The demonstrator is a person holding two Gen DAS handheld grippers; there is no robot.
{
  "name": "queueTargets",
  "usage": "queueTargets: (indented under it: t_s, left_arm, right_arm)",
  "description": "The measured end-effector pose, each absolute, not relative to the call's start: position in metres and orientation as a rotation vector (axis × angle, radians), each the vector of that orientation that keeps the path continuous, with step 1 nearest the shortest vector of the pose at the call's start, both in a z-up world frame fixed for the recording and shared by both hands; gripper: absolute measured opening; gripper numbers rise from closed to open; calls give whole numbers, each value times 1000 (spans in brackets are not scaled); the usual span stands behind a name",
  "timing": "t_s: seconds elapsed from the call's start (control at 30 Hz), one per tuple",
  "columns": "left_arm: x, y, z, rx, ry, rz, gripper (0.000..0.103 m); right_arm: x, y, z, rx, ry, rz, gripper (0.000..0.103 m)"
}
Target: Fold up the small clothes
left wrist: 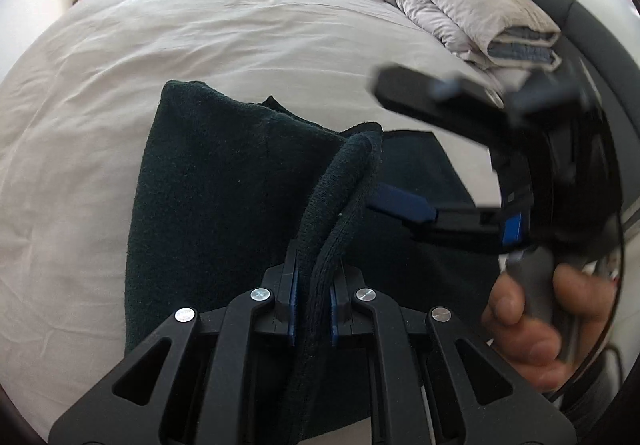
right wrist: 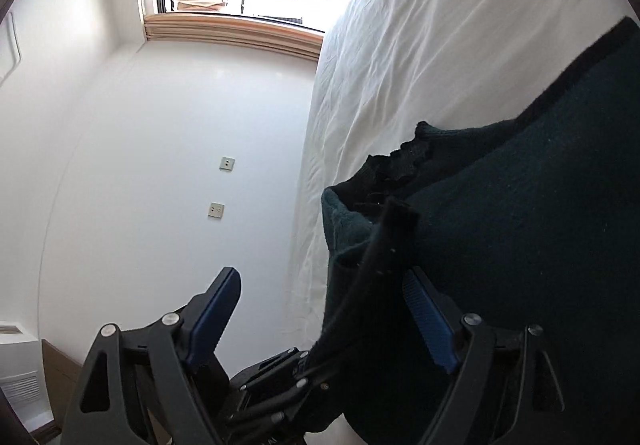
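Left gripper (left wrist: 313,295) clamped on dark green garment (left wrist: 224,205) edge, lifted off white bedsheet (left wrist: 200,37). Right gripper (right wrist: 320,309) spread wide beside same fabric, gripping nothing.

No legible text, labels, brands, numbers or signs appear in either wrist view. Markings on one left gripper (left wrist: 313,309) bolt head are too small to read.

Open white bed (left wrist: 200,37) left of the dark garment (left wrist: 224,181), folded duvet (left wrist: 452,1) blocking the far right corner, right claw (left wrist: 404,149) crowding the garment's right side
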State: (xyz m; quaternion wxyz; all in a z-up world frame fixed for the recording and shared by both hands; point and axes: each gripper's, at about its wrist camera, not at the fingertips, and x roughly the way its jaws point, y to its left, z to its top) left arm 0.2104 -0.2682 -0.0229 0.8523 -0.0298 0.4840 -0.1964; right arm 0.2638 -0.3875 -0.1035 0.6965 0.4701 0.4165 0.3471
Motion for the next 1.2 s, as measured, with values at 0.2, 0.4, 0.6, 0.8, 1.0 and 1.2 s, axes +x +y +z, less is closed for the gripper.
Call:
queueTargets:
  t_s: [0.2,0.4,0.6,0.8,1.0,1.2]
  left_arm:
    - [199,-273,-27,-3,983,-388,9]
    - [189,-276,-26,20,983,-378,12]
    - [164,-262,-1,-36,1000,-476,18]
    - [110,-229,21,-165,945,-622,18]
    - [124,-211,-5,-144,951,-538,18]
    - [132,-215,-25,-134,955,-564,18]
  right_arm:
    - [268,-365,-102,905,1030,746,52]
    - [274,-371,-105,811,1043,660,20]
    - [270,-382,-96,796,988,612,17]
    - [271,-396,-91,790,979,591,17]
    - [272,-418,-82,777,970,545,17]
    - [280,-458,-96,783,1004,452,15]
